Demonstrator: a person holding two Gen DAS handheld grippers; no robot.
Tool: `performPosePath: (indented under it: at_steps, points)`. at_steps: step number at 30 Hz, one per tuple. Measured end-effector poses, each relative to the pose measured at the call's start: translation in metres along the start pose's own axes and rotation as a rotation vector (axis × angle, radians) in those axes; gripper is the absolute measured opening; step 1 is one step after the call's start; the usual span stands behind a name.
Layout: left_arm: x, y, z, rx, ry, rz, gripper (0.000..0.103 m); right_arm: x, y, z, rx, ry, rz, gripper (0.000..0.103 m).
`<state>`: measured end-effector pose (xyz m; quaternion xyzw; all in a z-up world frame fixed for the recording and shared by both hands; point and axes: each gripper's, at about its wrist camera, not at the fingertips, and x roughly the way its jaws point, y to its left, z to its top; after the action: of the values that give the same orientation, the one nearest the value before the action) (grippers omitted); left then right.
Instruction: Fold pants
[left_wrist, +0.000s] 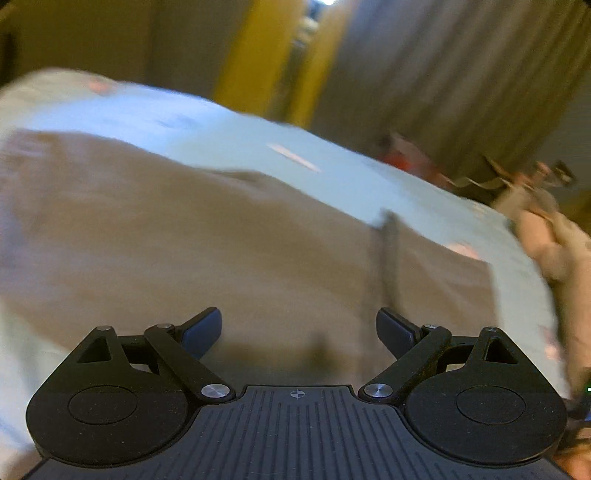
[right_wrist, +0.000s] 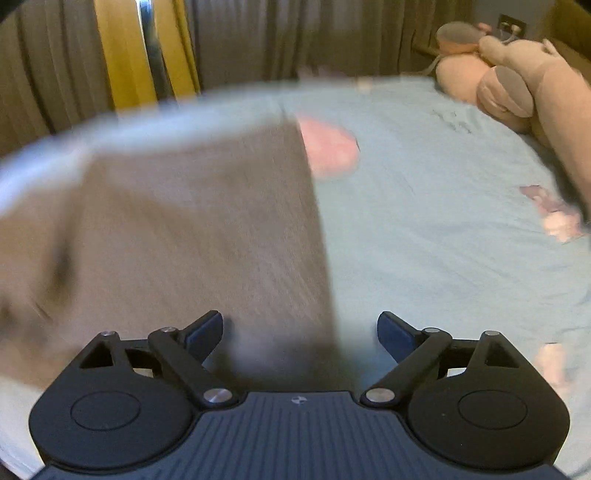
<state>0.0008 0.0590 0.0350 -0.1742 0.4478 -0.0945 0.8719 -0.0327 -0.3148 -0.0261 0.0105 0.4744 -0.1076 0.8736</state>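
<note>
Both grippers wide apart, nothing held! Pants (right_wrist: 192, 236) lie flat on the bed (right_wrist: 443, 240), ahead-left of the right gripper (right_wrist: 300, 334), edge running away; left gripper (left_wrist: 298, 332) sits directly over them, nearer.

Below the left gripper (left_wrist: 298, 332), the pants (left_wrist: 184, 240) are seen as matt, brownish cloth, blurred. The sheet (right_wrist: 424, 221) right of the right gripper (right_wrist: 300, 334) is seen as matt, pale blue cloth, lightly creased. Both grippers are made of matt black plastic, ribbed at the base, with shiny metal pins. A plush toy (right_wrist: 517, 81) beyond appears soft and matt.
</note>
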Motion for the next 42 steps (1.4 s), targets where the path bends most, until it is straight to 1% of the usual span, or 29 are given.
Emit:
performPosePath:
  at_steps: [1, 2, 3, 5, 6, 7, 8, 9, 10, 11, 12, 13, 14, 16, 17, 18, 20, 22, 23, 24, 27, 29, 31, 33, 38, 40, 42]
  points:
    - [0.01, -0.008, 0.003, 0.003, 0.034, -0.033, 0.096, -0.001, 0.0, 0.0, -0.015, -0.008, -0.015, 0.091]
    - [0.02, -0.017, 0.007, 0.012, 0.058, -0.05, 0.095, -0.011, -0.005, 0.0, 0.002, -0.038, 0.002, 0.091]
    - [0.028, -0.025, 0.009, 0.031, 0.062, -0.052, 0.094, -0.018, -0.01, 0.0, 0.02, -0.072, 0.003, 0.091]
    - [0.044, -0.041, 0.014, 0.079, 0.073, -0.054, 0.093, -0.03, -0.02, 0.001, 0.037, -0.155, -0.058, 0.093]
    - [0.052, -0.048, 0.017, 0.096, 0.082, -0.065, 0.091, -0.035, -0.024, 0.001, 0.025, -0.194, -0.094, 0.094]
    - [0.06, -0.054, 0.02, 0.108, 0.095, -0.079, 0.09, -0.039, -0.03, 0.001, 0.01, -0.237, -0.131, 0.097]
    - [0.069, -0.059, 0.023, 0.116, 0.115, -0.094, 0.089, -0.041, -0.036, 0.0, 0.0, -0.273, -0.153, 0.097]
    - [0.077, -0.062, 0.026, 0.118, 0.135, -0.104, 0.087, -0.043, -0.042, -0.002, -0.001, -0.303, -0.152, 0.097]
    - [0.088, -0.065, 0.028, 0.116, 0.158, -0.108, 0.085, -0.044, -0.049, -0.004, 0.017, -0.329, -0.122, 0.098]
    - [0.096, -0.067, 0.03, 0.114, 0.173, -0.103, 0.081, -0.043, -0.06, -0.003, 0.058, -0.34, -0.068, 0.098]
    - [0.105, -0.069, 0.032, 0.117, 0.188, -0.092, 0.077, -0.04, -0.072, -0.004, 0.118, -0.338, 0.006, 0.098]
    - [0.114, -0.071, 0.033, 0.122, 0.2, -0.083, 0.075, -0.034, -0.082, -0.003, 0.169, -0.327, 0.052, 0.098]
    - [0.12, -0.073, 0.031, 0.124, 0.212, -0.079, 0.071, -0.029, -0.091, -0.004, 0.221, -0.306, 0.074, 0.098]
    - [0.137, -0.074, 0.03, 0.11, 0.262, -0.094, 0.065, -0.022, -0.101, -0.006, 0.302, -0.26, 0.091, 0.098]
    - [0.143, -0.074, 0.029, 0.097, 0.284, -0.097, 0.062, -0.02, -0.105, -0.008, 0.33, -0.249, 0.109, 0.098]
    - [0.147, -0.072, 0.029, 0.088, 0.295, -0.091, 0.061, -0.019, -0.106, -0.01, 0.349, -0.246, 0.126, 0.098]
    - [0.153, -0.071, 0.028, 0.09, 0.286, -0.094, 0.057, -0.017, -0.106, -0.012, 0.36, -0.24, 0.145, 0.098]
    - [0.155, -0.07, 0.029, 0.092, 0.276, -0.115, 0.053, -0.015, -0.105, -0.012, 0.353, -0.223, 0.151, 0.098]
    - [0.156, -0.069, 0.029, 0.088, 0.276, -0.124, 0.045, -0.014, -0.105, -0.013, 0.35, -0.217, 0.159, 0.098]
    - [0.157, -0.067, 0.03, 0.077, 0.276, -0.127, 0.033, -0.012, -0.105, -0.014, 0.349, -0.214, 0.166, 0.098]
    - [0.16, -0.062, 0.031, 0.055, 0.275, -0.153, 0.022, -0.013, -0.103, -0.014, 0.348, -0.208, 0.186, 0.098]
    - [0.156, -0.063, 0.03, 0.061, 0.26, -0.154, 0.019, -0.011, -0.105, -0.014, 0.354, -0.19, 0.186, 0.098]
    - [0.147, -0.068, 0.029, 0.082, 0.232, -0.142, 0.018, -0.008, -0.106, -0.013, 0.363, -0.177, 0.187, 0.098]
    - [0.135, -0.072, 0.028, 0.107, 0.199, -0.15, 0.017, -0.008, -0.105, -0.014, 0.365, -0.179, 0.179, 0.098]
    - [0.109, -0.062, 0.035, 0.075, 0.17, -0.204, 0.017, -0.012, -0.097, -0.012, 0.313, -0.193, 0.151, 0.098]
    - [0.098, -0.058, 0.037, 0.098, 0.145, -0.191, 0.017, -0.014, -0.092, -0.011, 0.284, -0.194, 0.138, 0.098]
    - [0.09, -0.053, 0.04, 0.102, 0.125, -0.176, 0.017, -0.016, -0.088, -0.011, 0.257, -0.198, 0.128, 0.098]
